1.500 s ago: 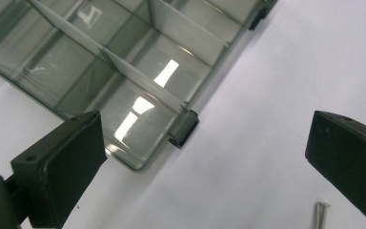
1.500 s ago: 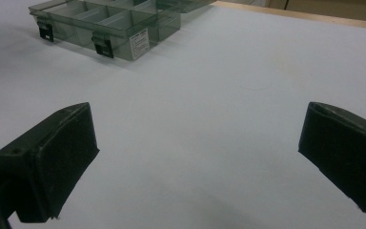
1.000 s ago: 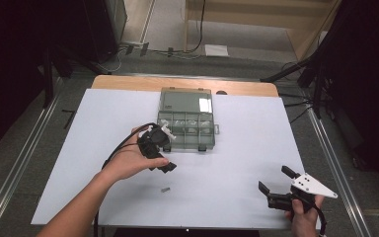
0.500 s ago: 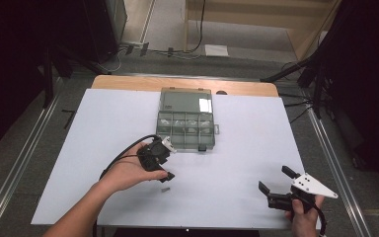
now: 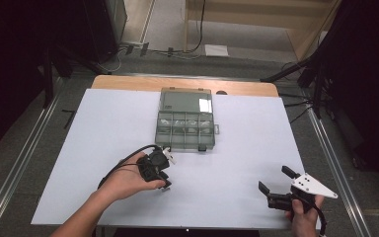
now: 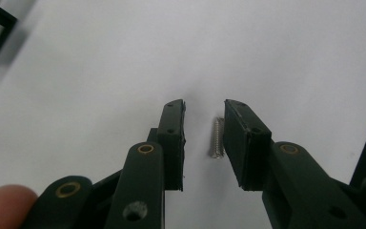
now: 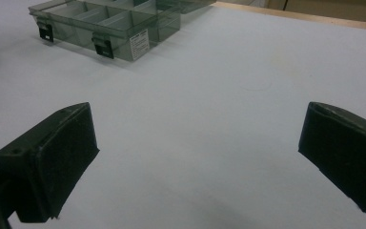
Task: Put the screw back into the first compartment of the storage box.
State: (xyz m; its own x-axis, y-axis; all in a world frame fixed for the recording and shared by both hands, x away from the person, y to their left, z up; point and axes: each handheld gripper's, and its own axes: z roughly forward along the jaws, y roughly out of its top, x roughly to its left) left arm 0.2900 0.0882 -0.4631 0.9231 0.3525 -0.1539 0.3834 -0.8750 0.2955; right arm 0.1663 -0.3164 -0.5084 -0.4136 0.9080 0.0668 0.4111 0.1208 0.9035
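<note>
Down on the white sheet, a small silver screw (image 6: 216,138) lies flat between the two black jaws of the left gripper (image 6: 204,125), at the centre of the left gripper view. It rests just beside the right-hand pad, so close that contact cannot be told, while a clear gap separates it from the left-hand pad. The jaws have just been closing around it, yet they stand narrowly apart and do not clamp it. A fingertip (image 6: 5,206) shows at the lower left corner of that view.

From above, the left gripper (image 5: 164,183) sits in the lower left-centre of the frame, tipped down onto the sheet, with the person's left hand (image 5: 128,180) wrapped around it and a black cable looping off to the left.

Above it, near the middle of the frame, sits a clear plastic compartment box (image 5: 185,127) with its lid folded back toward the far table edge (image 5: 128,82); the right gripper view shows the box (image 7: 107,24) in its upper left, with two dark latches on the front wall.

Well apart, in the lower right of the high view, the right gripper (image 5: 276,181) is held in the right hand (image 5: 303,219), its jaws spread wide over bare sheet with nothing between them.
</note>
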